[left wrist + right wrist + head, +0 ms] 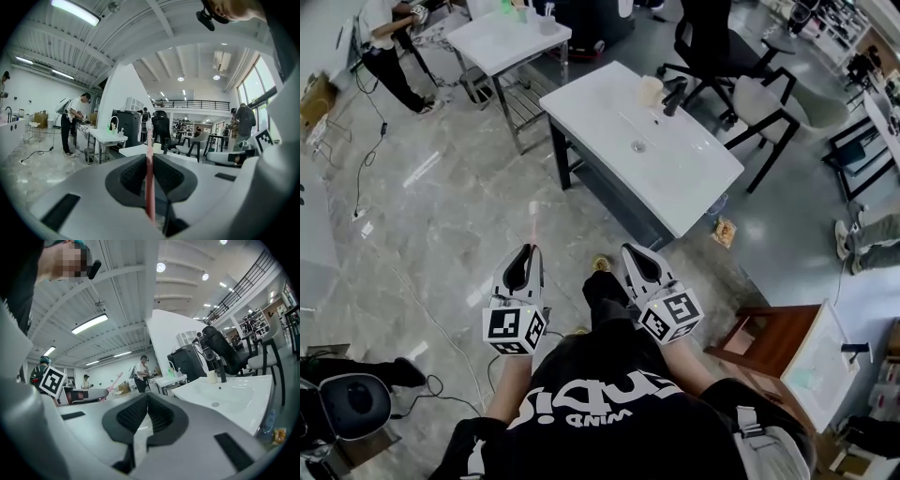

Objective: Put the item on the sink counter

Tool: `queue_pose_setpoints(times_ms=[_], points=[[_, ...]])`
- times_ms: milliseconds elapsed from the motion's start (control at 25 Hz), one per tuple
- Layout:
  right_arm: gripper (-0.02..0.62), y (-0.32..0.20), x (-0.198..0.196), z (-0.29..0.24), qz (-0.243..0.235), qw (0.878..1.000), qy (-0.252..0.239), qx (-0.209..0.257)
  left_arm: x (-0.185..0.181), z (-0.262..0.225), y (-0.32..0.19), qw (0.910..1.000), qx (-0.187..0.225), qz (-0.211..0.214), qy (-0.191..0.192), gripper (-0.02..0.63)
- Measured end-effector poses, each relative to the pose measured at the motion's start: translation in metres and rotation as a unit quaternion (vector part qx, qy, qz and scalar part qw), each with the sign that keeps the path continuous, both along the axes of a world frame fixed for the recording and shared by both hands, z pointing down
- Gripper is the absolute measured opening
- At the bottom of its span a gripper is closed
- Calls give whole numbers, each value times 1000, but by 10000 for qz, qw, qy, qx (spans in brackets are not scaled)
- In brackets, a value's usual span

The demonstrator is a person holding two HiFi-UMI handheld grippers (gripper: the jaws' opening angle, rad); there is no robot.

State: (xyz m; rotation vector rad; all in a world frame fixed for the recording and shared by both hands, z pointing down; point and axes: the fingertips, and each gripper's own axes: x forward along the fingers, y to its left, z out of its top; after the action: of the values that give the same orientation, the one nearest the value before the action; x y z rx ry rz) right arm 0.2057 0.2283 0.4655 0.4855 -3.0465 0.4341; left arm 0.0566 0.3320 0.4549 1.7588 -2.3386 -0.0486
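A thin pink stick-like item (532, 223), possibly a toothbrush, pokes forward out of my left gripper (528, 249), which is shut on it. In the left gripper view the pink item (149, 187) runs up between the closed pads (133, 174). My right gripper (630, 251) is shut with nothing in it, its pads (161, 417) pressed together. The white sink counter (684, 173) stands ahead and to the right, with a cup (650, 91) and a black faucet (675, 96) at its far end. Both grippers hover over the floor, short of the counter (243, 397).
A white table (502, 42) stands beyond the counter, with a person (384, 47) at far left. A black office chair (712, 42) and grey chairs (773, 103) sit behind the counter. A brown wooden stool (773, 337) is at the right. Cables (366, 159) trail on the floor.
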Motion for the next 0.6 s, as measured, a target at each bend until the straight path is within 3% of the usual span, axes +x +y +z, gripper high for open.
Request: queue_pose_setpoints(times_ms=[600], points=[[18, -70, -58, -6, 69, 10000, -41, 20, -58, -2, -72, 9999, 9, 121, 56, 63]])
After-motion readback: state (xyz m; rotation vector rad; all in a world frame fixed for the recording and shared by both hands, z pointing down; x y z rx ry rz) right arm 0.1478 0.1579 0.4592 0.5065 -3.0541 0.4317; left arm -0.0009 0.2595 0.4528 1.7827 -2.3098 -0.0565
